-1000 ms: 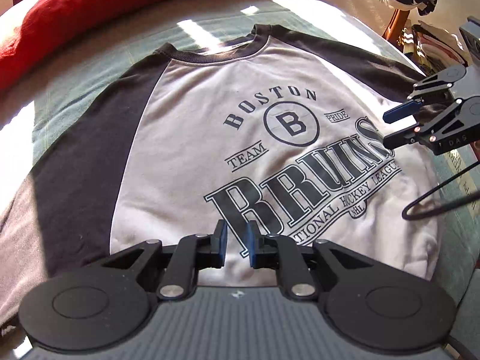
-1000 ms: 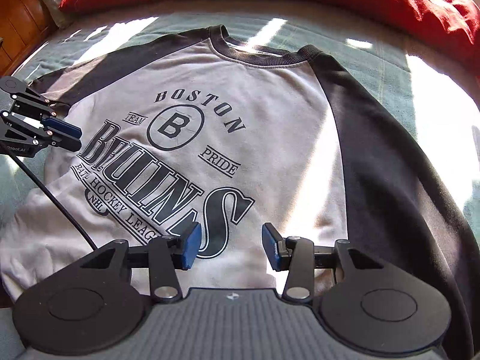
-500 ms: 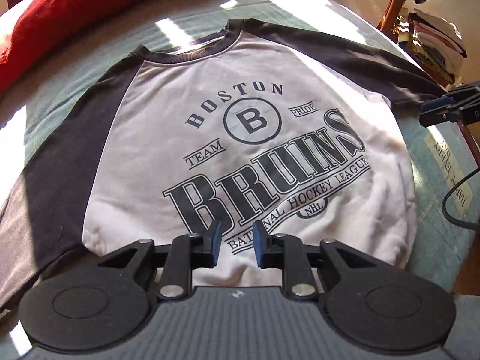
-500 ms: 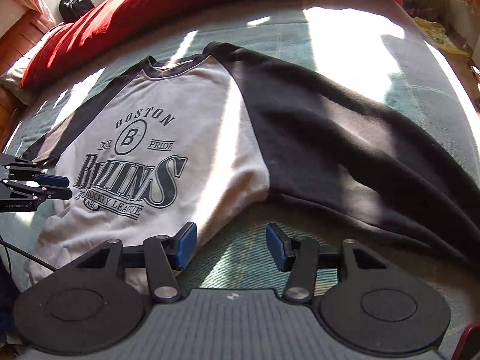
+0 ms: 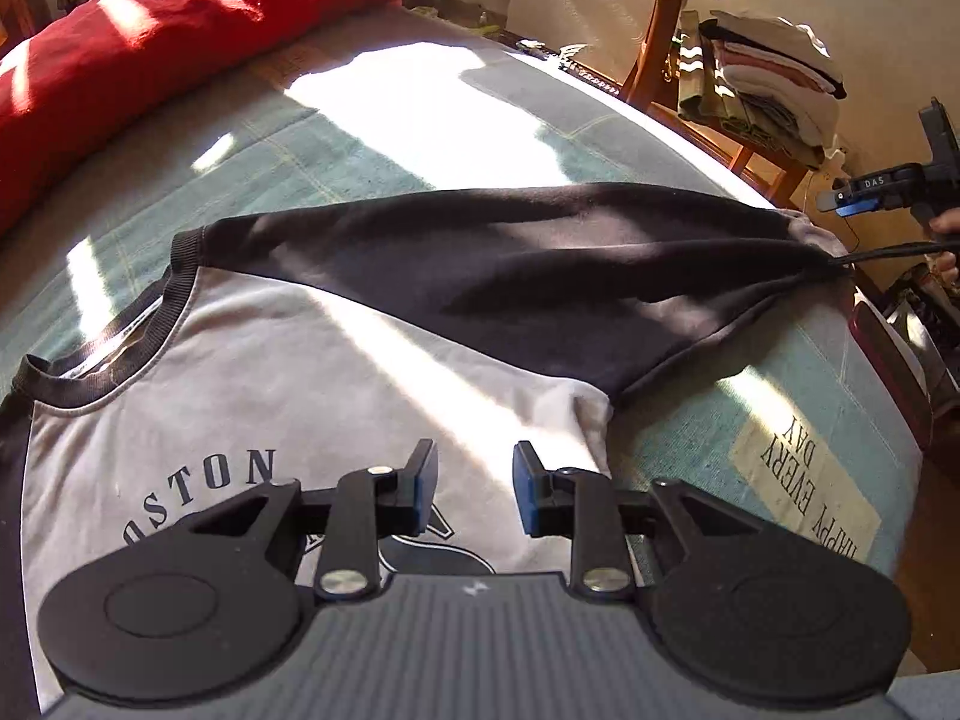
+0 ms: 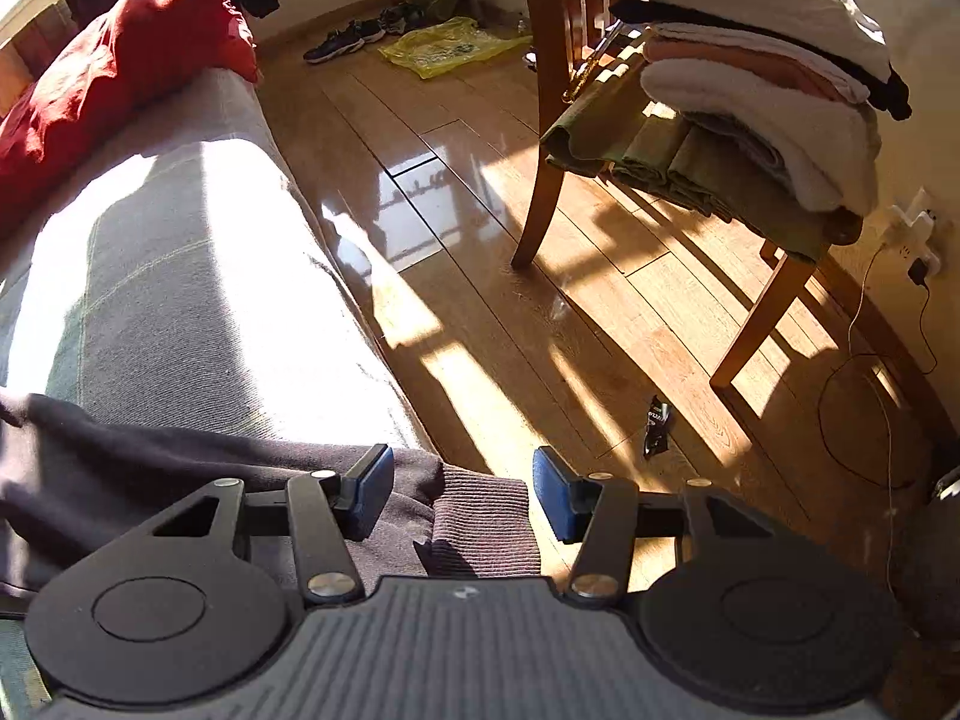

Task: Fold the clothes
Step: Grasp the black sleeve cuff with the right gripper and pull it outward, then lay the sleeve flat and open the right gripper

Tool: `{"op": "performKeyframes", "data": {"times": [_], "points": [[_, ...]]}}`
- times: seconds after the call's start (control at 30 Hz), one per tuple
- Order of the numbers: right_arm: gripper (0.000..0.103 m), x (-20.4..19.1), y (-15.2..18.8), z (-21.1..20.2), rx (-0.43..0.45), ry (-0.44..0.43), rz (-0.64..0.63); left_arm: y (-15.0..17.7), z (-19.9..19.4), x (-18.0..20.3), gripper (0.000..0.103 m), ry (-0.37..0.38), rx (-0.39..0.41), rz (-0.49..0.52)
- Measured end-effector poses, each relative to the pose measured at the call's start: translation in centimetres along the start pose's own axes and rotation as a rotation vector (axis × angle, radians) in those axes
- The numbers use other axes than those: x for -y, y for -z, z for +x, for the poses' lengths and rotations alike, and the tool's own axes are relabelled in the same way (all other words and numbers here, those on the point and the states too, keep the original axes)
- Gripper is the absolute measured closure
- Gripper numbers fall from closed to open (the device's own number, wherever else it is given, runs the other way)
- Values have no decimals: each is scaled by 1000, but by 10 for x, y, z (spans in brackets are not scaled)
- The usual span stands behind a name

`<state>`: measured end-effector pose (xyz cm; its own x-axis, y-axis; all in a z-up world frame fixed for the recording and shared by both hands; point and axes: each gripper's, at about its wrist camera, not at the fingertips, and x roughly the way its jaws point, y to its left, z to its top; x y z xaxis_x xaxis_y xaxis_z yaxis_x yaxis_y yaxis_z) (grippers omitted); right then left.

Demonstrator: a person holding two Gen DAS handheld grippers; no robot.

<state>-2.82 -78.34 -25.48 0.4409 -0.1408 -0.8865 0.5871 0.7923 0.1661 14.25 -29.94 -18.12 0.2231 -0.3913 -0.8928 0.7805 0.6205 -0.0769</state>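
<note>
Grey sweatshirt (image 5: 300, 396) flat on bed (image 5: 360, 138), dark sleeve (image 5: 540, 264) reaching its right edge, left tongs (image 5: 471, 495) opening, empty, right tongs (image 6: 463, 495) spread above ribbed cuff (image 6: 486, 528)

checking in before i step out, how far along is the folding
Done: a stack of folded clothes sits on the chair.
In hand: the sweatshirt lies flat, unfolded, on the bed. The right claw is open over its sleeve cuff; the left claw is opening above the chest, holding nothing.
Left: every fold on this sweatshirt, then moving it to the stack.
</note>
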Motion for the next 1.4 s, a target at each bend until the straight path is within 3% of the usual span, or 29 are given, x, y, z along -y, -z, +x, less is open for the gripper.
{"op": "performKeyframes", "data": {"times": [0.23,0.27,0.3,0.37,0.53,0.63,0.7,0.83,0.93,1.0,1.03,1.13,1.27,1.4], "points": [[46,40,13,38,-99,-169,162,-27,22,29,76,24,-30,54],[62,40,12,37,-80,-184,154,-29,24,32,75,24,-31,60],[95,40,11,35,-60,-198,146,-31,24,33,75,24,-34,63],[103,37,7,33,-33,-204,120,-35,26,35,75,21,-41,66],[103,36,-16,36,-4,-142,68,-40,26,41,75,18,-33,72],[88,46,-15,30,-32,-229,125,-39,26,44,71,25,-31,74],[61,49,-5,31,-55,-238,138,-37,28,45,68,27,-36,70],[54,65,10,54,-126,-261,235,-35,32,48,68,35,-53,54],[60,77,15,68,-135,-350,339,-33,35,53,68,47,-66,64],[98,80,17,67,-122,-424,369,-32,36,56,67,48,-73,75],[103,78,16,65,-117,-429,359,-33,37,57,67,48,-75,77],[101,70,9,56,-97,-388,312,-39,37,59,67,51,-63,68],[90,49,-4,26,-21,-334,178,-47,36,64,66,60,-40,79],[89,-7,-8,-1,-44,-409,-64,-51,42,68,66,64,-38,79]]}}
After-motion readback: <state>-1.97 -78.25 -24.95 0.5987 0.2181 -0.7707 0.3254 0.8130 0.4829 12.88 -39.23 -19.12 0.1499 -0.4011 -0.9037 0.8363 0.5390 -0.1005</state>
